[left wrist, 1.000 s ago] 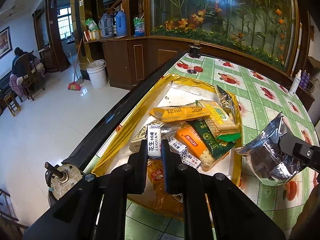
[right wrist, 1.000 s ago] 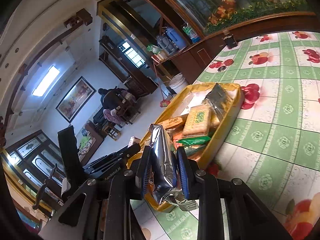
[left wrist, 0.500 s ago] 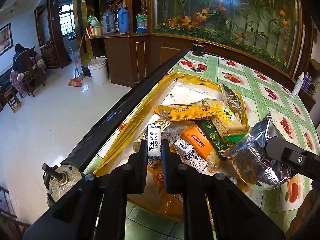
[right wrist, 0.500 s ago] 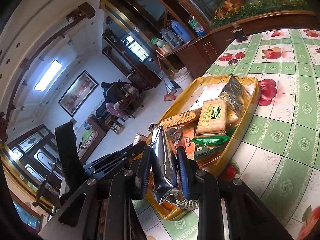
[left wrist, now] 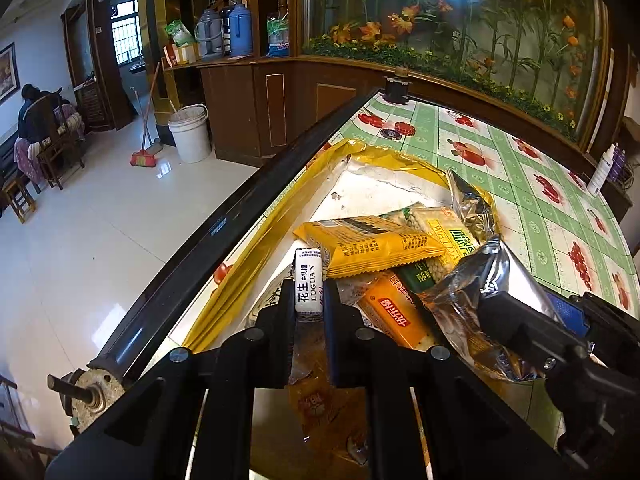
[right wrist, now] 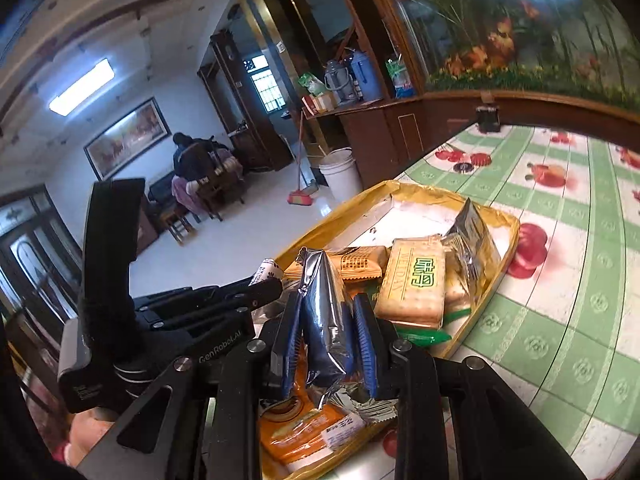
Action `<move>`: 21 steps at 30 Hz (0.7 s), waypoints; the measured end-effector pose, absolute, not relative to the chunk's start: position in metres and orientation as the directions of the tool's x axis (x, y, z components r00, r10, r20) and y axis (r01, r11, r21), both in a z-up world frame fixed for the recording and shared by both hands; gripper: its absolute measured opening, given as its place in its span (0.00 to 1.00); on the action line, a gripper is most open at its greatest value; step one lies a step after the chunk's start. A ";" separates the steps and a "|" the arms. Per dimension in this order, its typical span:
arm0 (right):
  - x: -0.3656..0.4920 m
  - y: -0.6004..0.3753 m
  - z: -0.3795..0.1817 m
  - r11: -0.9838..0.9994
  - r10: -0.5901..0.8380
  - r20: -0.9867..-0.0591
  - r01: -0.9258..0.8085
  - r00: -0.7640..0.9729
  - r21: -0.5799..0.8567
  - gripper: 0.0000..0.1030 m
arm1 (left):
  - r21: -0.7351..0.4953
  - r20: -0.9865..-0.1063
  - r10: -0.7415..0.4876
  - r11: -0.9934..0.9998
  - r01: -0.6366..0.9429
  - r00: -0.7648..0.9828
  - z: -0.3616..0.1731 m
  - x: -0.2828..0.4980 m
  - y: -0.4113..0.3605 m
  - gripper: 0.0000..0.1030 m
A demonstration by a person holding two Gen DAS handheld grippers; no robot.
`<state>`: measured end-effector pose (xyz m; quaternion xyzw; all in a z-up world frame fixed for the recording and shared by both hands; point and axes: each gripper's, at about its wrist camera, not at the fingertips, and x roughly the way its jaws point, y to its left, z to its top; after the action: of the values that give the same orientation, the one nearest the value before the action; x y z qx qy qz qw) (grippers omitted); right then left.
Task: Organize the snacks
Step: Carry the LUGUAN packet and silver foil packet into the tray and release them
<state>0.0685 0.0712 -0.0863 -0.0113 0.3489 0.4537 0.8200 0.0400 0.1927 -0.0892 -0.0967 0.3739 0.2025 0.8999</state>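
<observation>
Green-checked oilcloth printed with red fruit covers the table (left wrist: pixel 532 204), which stands in a tiled room before a panel of flowers. On the table sits a yellow tray (left wrist: pixel 256 240) piled with snack packets. We hold a white candy stick (left wrist: pixel 308 285) clamped between the fingers of the left tool (left wrist: pixel 307 300), over the near end of the tray; its wrapper reads "LUGUAN" beside Chinese characters. The right tool (right wrist: pixel 329 332) is clamped on a silver foil packet (right wrist: pixel 326 320), held upright above the tray's near corner. We judge the step in hand to be depositing both items into the tray. The next move calls for lowering each tool over free space, parting the fingers, and withdrawing without dragging neighbouring packets. Readable markings in the pile: a cracker packet (right wrist: pixel 414 280) printed "WEIDAY" with green characters, a yellow wafer packet (left wrist: pixel 368 246) and an orange packet (left wrist: pixel 394 316) with text too small to read. The left tool body bears "GenRobot.AI".
</observation>
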 end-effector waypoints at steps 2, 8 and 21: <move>0.067 0.075 -0.088 0.591 0.727 -0.587 -0.760 0.357 0.270 0.24 | -0.018 -0.711 0.295 0.900 -0.436 0.638 -0.089 0.041 0.192 0.10; 0.064 0.082 -0.087 0.597 0.710 -0.582 -0.777 0.395 0.201 0.24 | -0.016 -0.717 0.297 0.897 -0.441 0.631 -0.093 0.045 0.196 0.10; 0.061 0.092 -0.092 0.608 0.669 -0.588 -0.790 0.455 0.081 0.23 | -0.008 -0.710 0.307 0.896 -0.443 0.634 -0.096 0.052 0.199 0.10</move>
<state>0.0609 0.0918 -0.0921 -0.1022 0.2952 0.4307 0.8467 0.0523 0.1989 -0.0958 -0.0912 0.3735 0.2086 0.8992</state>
